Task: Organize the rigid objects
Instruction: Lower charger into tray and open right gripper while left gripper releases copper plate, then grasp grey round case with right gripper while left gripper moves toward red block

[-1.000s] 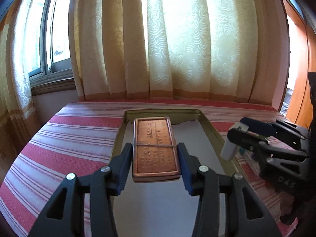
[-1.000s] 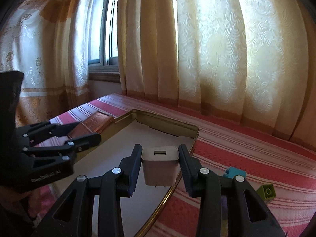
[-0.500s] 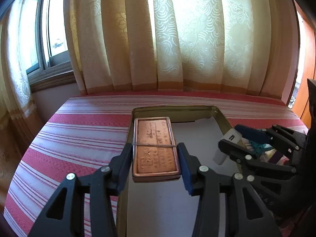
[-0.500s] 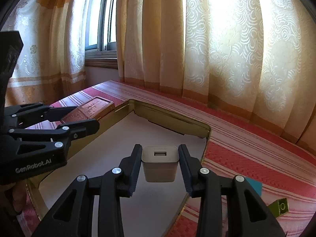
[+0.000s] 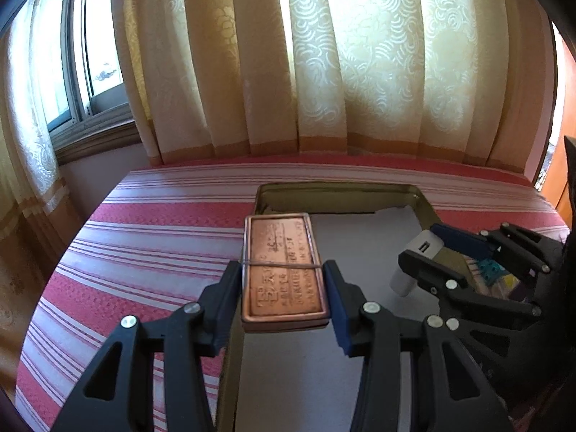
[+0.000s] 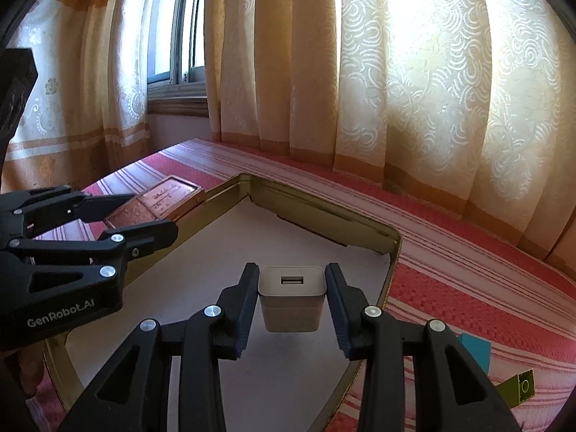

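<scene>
My left gripper (image 5: 284,280) is shut on a flat copper-coloured tin (image 5: 282,270) with embossed writing and a thin band round it. It hangs above the left rim of a shallow gold tray (image 5: 338,189) lined with white paper. My right gripper (image 6: 291,288) is shut on a white USB charger block (image 6: 291,298), held over the tray's (image 6: 320,210) white floor near its right side. Each gripper shows in the other's view: the right gripper (image 5: 428,252) with the charger (image 5: 417,262), the left gripper (image 6: 144,216) with the tin (image 6: 158,203).
The tray lies on a red and white striped cloth (image 5: 151,244). A teal brick (image 6: 475,351) and a green brick (image 6: 520,388) lie on the cloth right of the tray. Yellow curtains (image 5: 324,72) and a window (image 5: 97,43) stand behind.
Both grippers have moved inward over the tray with their loads. The charger now hangs well inside the tray instead of over its near right rim, and the two grippers are closer together.
</scene>
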Demonstrator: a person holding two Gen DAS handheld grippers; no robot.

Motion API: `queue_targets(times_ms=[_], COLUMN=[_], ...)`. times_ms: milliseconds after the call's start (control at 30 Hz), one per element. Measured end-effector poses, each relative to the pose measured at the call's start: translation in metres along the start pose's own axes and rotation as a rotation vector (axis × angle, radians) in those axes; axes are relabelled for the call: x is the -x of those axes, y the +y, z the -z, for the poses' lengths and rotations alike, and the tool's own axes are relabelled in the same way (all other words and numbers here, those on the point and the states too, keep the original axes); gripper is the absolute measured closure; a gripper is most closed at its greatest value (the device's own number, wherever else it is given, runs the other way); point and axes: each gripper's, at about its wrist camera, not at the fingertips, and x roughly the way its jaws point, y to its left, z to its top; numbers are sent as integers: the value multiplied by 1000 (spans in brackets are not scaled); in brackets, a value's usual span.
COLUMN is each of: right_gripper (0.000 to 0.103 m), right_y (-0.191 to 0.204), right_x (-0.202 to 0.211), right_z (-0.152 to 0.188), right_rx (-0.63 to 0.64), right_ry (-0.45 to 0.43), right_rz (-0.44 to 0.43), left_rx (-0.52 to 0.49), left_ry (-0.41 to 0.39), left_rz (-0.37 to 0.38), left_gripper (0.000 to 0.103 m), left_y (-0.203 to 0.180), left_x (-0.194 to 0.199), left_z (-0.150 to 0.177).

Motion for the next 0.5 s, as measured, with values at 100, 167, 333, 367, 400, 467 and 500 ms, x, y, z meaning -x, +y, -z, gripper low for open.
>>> queue_targets(times_ms=[100,167,333,367,400,467,500], right_gripper=[46,31,29,29,29,28,28], right_y=[3,3,-2,-5,-8,-15,-17], right_x=[-1,5,39,49,59,89,102], right_z=[-3,-4,4,9,13,31,38], right_rx=[15,9,8,5,2,-14,-17], right_ry=[9,-12,-58,-72,-85,-126,-142], right_rz=[9,14,66,70,74,70,64], left_rx=[-3,4,22,32,43,61,67], left_ry=[8,-2,-60,-73,-90,-148,-176], left_rz=[-29,-32,-52,-48,-40,-34,-40], left_gripper=[40,27,22,12,2,1,1], left_y=[0,1,3,4,5,5,3], left_x=[-4,-3,11,17,24,43,52], left_z=[-2,-4,-1,2,5,14,20])
